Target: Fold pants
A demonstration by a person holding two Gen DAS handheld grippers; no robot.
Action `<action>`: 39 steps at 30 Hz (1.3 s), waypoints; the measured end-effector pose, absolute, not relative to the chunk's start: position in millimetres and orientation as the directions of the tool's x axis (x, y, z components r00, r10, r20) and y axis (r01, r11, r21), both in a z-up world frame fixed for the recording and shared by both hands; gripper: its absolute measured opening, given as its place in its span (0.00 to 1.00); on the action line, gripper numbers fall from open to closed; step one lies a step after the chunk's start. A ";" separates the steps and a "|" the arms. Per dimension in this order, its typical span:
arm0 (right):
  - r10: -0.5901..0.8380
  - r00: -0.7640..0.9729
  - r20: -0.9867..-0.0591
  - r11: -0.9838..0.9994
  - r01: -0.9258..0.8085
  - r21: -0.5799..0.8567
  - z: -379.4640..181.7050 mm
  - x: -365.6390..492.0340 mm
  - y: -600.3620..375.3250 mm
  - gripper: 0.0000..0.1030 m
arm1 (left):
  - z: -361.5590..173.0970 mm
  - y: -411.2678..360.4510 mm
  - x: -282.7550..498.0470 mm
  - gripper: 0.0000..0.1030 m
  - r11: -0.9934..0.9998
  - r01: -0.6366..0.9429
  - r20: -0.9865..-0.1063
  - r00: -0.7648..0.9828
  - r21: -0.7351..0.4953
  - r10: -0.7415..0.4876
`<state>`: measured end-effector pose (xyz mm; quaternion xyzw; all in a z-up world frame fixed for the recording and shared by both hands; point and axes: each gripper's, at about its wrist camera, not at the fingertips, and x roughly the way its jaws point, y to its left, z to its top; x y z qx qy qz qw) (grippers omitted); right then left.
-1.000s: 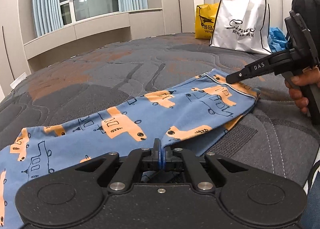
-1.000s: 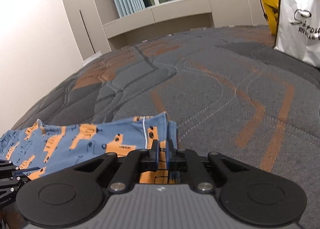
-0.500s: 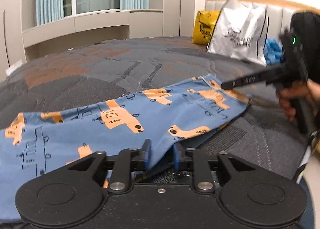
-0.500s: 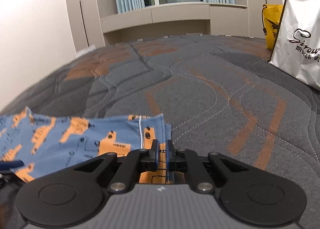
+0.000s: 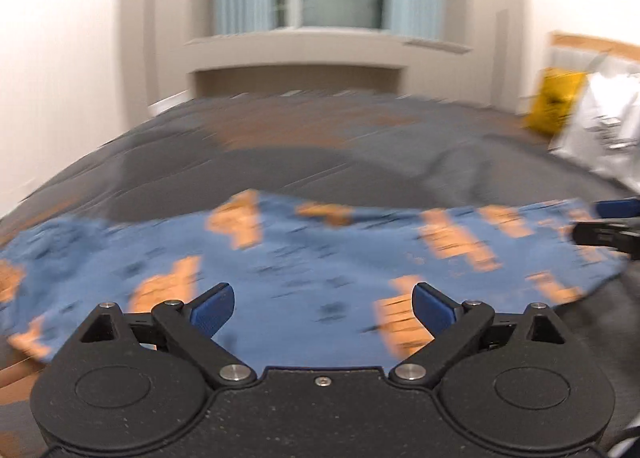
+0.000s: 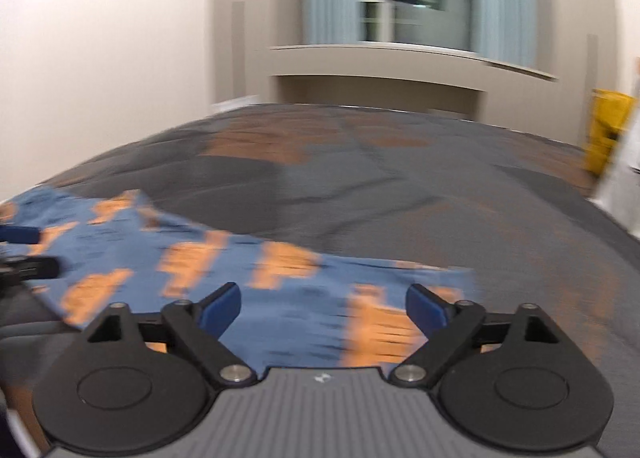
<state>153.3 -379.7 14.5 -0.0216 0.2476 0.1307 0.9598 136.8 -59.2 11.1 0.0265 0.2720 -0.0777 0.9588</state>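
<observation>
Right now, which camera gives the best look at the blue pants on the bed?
The left wrist view: the pants stretch almost edge to edge across the bed, blurred. The right wrist view shows them running off its left side, equally blurred, with less of the cloth in frame.

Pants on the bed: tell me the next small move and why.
Probably bring both grippers back down to the long near edge of the pants for another fold. The left gripper and right gripper have just been opening, and both stand wide with nothing pinched. The pants lie flat on the bed, still one long strip.
</observation>
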 end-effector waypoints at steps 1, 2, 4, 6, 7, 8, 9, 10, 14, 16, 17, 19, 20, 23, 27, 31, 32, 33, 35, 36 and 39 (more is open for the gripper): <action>0.268 0.835 -0.480 0.955 -0.294 0.021 14.6 154.4 -366.3 0.96 | 9.2 -51.6 138.1 0.93 0.990 0.137 -0.532 0.840 0.018 -0.107; 0.292 0.826 -0.482 0.944 -0.329 0.009 13.2 155.2 -351.1 0.97 | 7.0 -43.8 139.4 0.94 0.993 0.116 -0.538 0.839 0.025 -0.084; 0.293 0.813 -0.503 0.930 -0.364 -0.047 8.1 157.7 -329.0 0.97 | 1.8 -28.2 142.6 0.95 0.996 0.080 -0.552 0.833 0.046 -0.041; 0.249 0.808 -0.534 0.923 -0.365 -0.122 -0.9 160.7 -316.3 0.98 | -3.6 -12.5 145.3 0.96 0.996 0.060 -0.563 0.826 0.064 -0.014; 0.214 0.805 -0.553 0.923 -0.353 -0.156 -6.3 162.3 -314.5 0.98 | -5.6 -3.9 145.3 0.99 0.996 0.059 -0.563 0.827 0.065 -0.012; 0.182 0.806 -0.564 0.925 -0.335 -0.180 -11.2 161.7 -315.6 1.00 | -6.3 4.4 145.0 0.99 0.996 0.060 -0.559 0.829 0.064 -0.015; 0.169 0.811 -0.560 0.930 -0.320 -0.183 -13.3 159.9 -320.8 1.00 | -6.4 12.5 144.5 0.99 0.996 0.061 -0.554 0.832 0.065 -0.015; 0.165 0.814 -0.557 0.938 -0.304 -0.165 -13.4 157.5 -329.8 1.00 | -6.4 19.2 145.7 0.99 0.996 0.058 -0.550 0.835 0.072 -0.009; 0.121 0.808 -0.576 0.972 -0.213 -0.095 -11.8 153.4 -364.4 1.00 | -3.1 51.7 147.4 0.99 0.996 0.014 -0.532 0.846 0.083 0.032; 0.063 0.803 -0.593 0.988 -0.136 -0.079 -8.8 153.5 -374.8 1.00 | 4.6 71.1 146.5 0.99 0.999 -0.001 -0.513 0.858 0.039 0.021; 0.056 0.804 -0.592 0.989 -0.125 -0.075 -4.2 156.5 -374.8 1.00 | 9.2 82.4 147.0 0.99 1.000 0.001 -0.499 0.866 -0.005 -0.004; 0.181 0.797 -0.576 0.982 -0.184 0.054 10.2 171.1 -373.0 1.00 | 16.8 98.6 152.7 0.99 0.998 0.007 -0.463 0.885 -0.063 -0.035; 0.270 0.783 -0.560 0.963 -0.231 0.140 18.0 181.4 -369.2 1.00 | 20.1 103.0 157.8 0.99 0.998 0.004 -0.447 0.894 -0.068 -0.034; 0.434 0.744 -0.508 0.900 -0.374 0.222 33.9 222.2 -329.3 1.00 | 25.1 108.0 180.6 0.99 0.999 0.005 -0.416 0.909 -0.038 -0.021; 0.530 0.671 -0.518 0.818 -0.566 0.104 40.6 282.1 -237.5 0.94 | 17.6 116.0 214.8 0.99 0.995 -0.089 -0.455 0.885 0.038 0.096; 0.588 0.582 -0.561 0.745 -0.661 0.095 30.1 329.4 -165.2 0.76 | 8.4 133.3 228.3 0.99 0.989 -0.149 -0.486 0.863 0.022 0.140; 0.581 0.563 -0.588 0.737 -0.671 0.086 23.8 342.1 -149.0 0.65 | 5.8 138.8 228.7 0.99 0.987 -0.158 -0.505 0.852 0.005 0.139; 0.581 0.540 -0.609 0.730 -0.676 0.097 18.0 348.2 -141.1 0.59 | 2.8 145.3 231.4 0.99 0.985 -0.170 -0.533 0.836 -0.026 0.130; 0.592 0.485 -0.644 0.723 -0.672 0.159 3.3 363.2 -130.8 0.32 | 0.2 157.3 233.6 0.99 0.977 -0.191 -0.558 0.822 -0.092 0.108; 0.605 0.468 -0.644 0.716 -0.673 0.184 -1.4 368.0 -128.8 0.27 | -1.1 162.1 234.5 0.99 0.974 -0.200 -0.565 0.819 -0.110 0.104; 0.625 0.501 -0.599 0.722 -0.662 0.199 2.2 370.0 -130.8 0.03 | -5.0 168.4 237.6 0.99 0.967 -0.235 -0.575 0.807 -0.100 0.137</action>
